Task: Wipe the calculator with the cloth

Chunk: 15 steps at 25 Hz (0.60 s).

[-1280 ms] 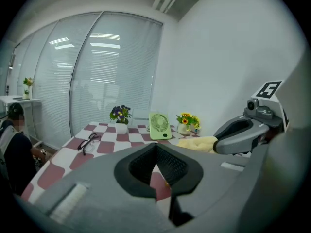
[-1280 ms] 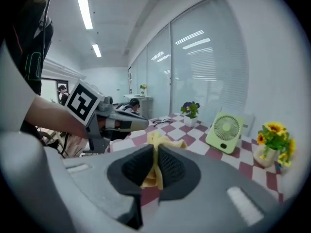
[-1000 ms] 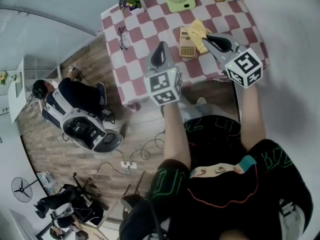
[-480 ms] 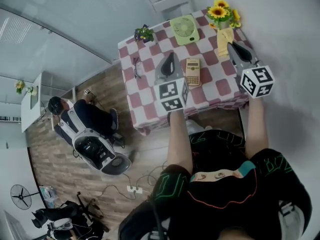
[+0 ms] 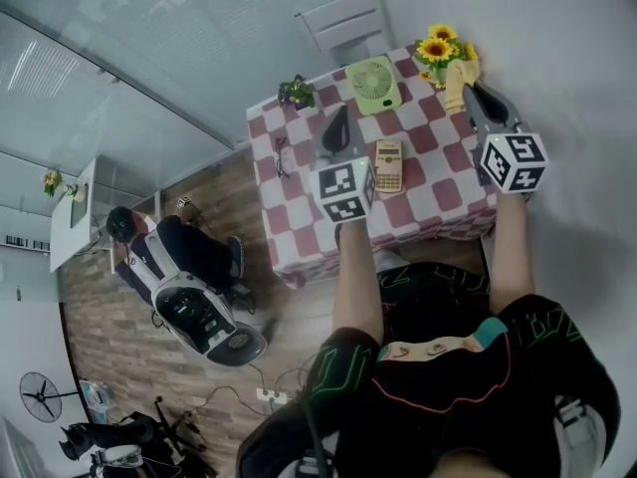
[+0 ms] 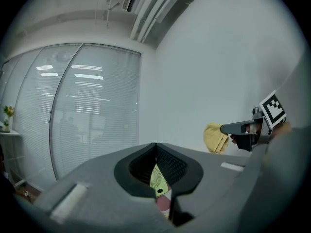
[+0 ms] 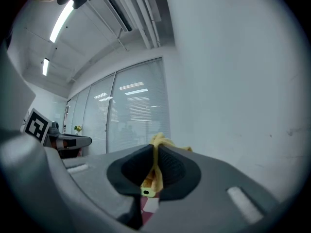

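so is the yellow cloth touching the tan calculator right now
No, the yellow cloth hangs in the right gripper by the sunflowers, apart from the tan calculator lying bare on the checked tablecloth.

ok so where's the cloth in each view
Head view: cloth upper right, in the right gripper.
Left gripper view: cloth right of centre, at that gripper's tip.
Right gripper view: cloth centre, clamped in the jaws.
Shared landmark: the blinds.
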### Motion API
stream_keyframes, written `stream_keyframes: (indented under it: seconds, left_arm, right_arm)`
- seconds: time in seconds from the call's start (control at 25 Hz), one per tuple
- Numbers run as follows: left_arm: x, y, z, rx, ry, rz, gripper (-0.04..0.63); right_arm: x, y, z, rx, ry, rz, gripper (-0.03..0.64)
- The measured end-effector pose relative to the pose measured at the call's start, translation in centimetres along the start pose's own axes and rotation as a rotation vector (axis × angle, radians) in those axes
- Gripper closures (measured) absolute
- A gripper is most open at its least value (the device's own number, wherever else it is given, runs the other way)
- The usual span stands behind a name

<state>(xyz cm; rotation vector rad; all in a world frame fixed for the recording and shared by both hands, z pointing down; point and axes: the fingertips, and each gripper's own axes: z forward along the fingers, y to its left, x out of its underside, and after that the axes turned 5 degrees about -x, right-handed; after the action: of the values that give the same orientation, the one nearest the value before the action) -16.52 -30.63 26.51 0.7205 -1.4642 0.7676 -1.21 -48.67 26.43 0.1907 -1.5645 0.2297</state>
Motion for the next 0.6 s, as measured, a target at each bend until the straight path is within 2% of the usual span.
stream_keyframes:
  seconds: [0.6]
  left_arm:
    - [-0.6, -0.1, 1.6, -0.005, -0.021, -0.002, 0.584]
  right_arm:
    - [-1.0, -1.4, 0.6, 0.025, -0.011, -0.053, 0.583]
